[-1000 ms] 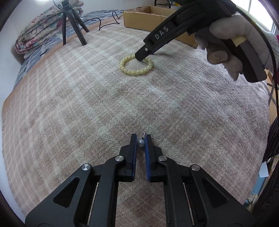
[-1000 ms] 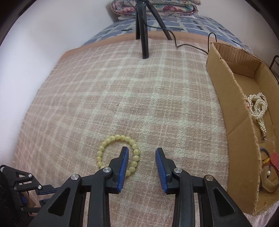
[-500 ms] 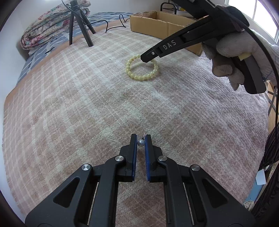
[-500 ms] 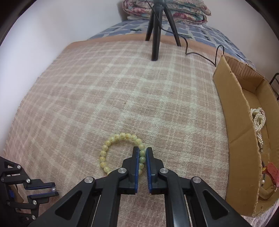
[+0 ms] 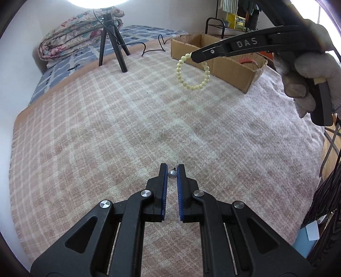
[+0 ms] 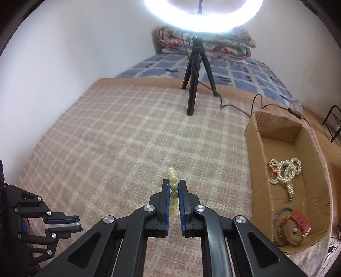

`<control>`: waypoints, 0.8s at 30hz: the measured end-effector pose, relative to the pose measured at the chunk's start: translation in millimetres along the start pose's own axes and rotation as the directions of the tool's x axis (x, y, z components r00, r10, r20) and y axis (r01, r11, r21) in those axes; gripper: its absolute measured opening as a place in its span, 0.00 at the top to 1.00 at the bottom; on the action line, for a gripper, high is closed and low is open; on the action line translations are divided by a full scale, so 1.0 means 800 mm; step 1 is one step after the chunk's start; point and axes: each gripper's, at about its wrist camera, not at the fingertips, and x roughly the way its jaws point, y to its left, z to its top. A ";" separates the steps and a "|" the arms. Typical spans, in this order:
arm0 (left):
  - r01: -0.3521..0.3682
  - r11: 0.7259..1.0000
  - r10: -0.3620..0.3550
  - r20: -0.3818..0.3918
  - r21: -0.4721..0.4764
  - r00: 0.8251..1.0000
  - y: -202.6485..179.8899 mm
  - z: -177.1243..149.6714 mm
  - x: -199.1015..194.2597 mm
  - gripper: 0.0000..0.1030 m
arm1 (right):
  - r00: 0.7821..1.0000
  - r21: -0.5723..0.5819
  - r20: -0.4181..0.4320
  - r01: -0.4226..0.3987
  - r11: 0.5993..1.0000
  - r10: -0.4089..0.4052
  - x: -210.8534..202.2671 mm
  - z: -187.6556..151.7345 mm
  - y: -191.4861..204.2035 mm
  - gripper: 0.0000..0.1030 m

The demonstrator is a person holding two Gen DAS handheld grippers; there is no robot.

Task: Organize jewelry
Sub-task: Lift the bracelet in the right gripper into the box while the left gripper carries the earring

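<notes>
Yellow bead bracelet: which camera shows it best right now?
Left wrist view. There the whole yellow bead bracelet hangs as a full loop from the right gripper, clear of the blanket. The right wrist view shows only a few beads edge-on between its fingers.

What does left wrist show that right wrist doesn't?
Left wrist only: the yellow bead bracelet hanging as a full loop clear of the plaid blanket, the gloved hand on the right gripper, and a metal rack behind the box.

Right wrist only: the cardboard box interior with a pearl necklace, and the lit ring light.

Both: bracelet, blanket, box, tripod, and the left gripper pinching a small pearl earring.
</notes>
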 end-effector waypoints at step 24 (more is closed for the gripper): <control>0.101 0.995 -0.102 0.166 0.013 0.981 -0.071 0.112 -0.022 0.94 | 0.976 0.184 0.191 0.072 0.980 -0.108 -0.130 -0.003 -0.136 0.95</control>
